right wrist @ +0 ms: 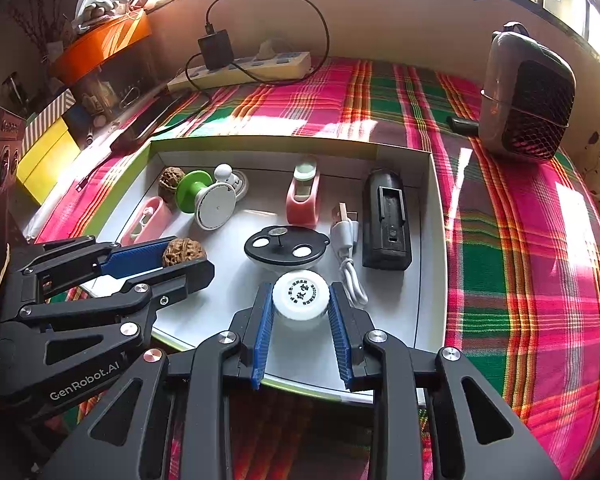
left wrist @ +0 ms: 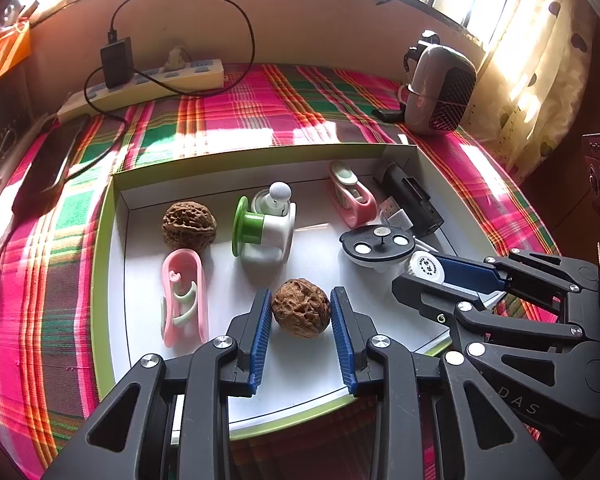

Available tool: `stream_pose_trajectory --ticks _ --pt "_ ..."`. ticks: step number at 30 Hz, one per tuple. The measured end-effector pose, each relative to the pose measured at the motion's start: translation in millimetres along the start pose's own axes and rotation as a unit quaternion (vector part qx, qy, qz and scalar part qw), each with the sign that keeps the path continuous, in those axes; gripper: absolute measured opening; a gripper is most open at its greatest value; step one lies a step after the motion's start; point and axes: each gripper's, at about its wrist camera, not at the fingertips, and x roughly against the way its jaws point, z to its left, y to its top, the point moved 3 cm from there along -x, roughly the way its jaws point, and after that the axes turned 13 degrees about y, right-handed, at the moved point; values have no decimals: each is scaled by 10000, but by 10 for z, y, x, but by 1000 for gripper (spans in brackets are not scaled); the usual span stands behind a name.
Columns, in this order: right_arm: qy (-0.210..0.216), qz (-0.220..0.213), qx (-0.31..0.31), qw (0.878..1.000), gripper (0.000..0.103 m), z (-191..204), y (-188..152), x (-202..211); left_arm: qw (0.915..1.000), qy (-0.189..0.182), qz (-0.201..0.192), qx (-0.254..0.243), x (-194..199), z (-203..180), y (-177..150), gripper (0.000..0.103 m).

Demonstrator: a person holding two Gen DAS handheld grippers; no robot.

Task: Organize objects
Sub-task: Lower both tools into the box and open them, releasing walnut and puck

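A shallow white tray with a green rim (left wrist: 100, 264) lies on a pink-and-green plaid cloth (left wrist: 236, 120) and holds everything being sorted. Going left to right in the left wrist view: at nine o'clock in the tray lies a pink clip holder (left wrist: 184, 298), with a loose walnut (left wrist: 189, 224) just behind it at about ten. In the middle stands a green-and-white spool gadget (left wrist: 266, 224). At six o'clock the left gripper (left wrist: 302, 314) has a second walnut (left wrist: 301, 307) between its blue pads, both pads against its sides, so the jaws are narrowed on it. At one o'clock lies a pink tape dispenser (left wrist: 350, 194), then a black oval lid with white discs (left wrist: 376, 245), a white USB cable (left wrist: 394, 212) and a black charger block (left wrist: 412, 200) in the far right corner. At four o'clock the right gripper (right wrist: 301, 306) clamps a small white jar with a printed cap (right wrist: 300, 294), which stands on the tray floor near the front edge.
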Motion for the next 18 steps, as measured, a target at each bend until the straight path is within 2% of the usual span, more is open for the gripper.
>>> stream_pose_trajectory --ticks 18 --pt "-206 64 -53 9998 29 -72 21 -23 9999 89 7 -94 -19 -20 16 28"
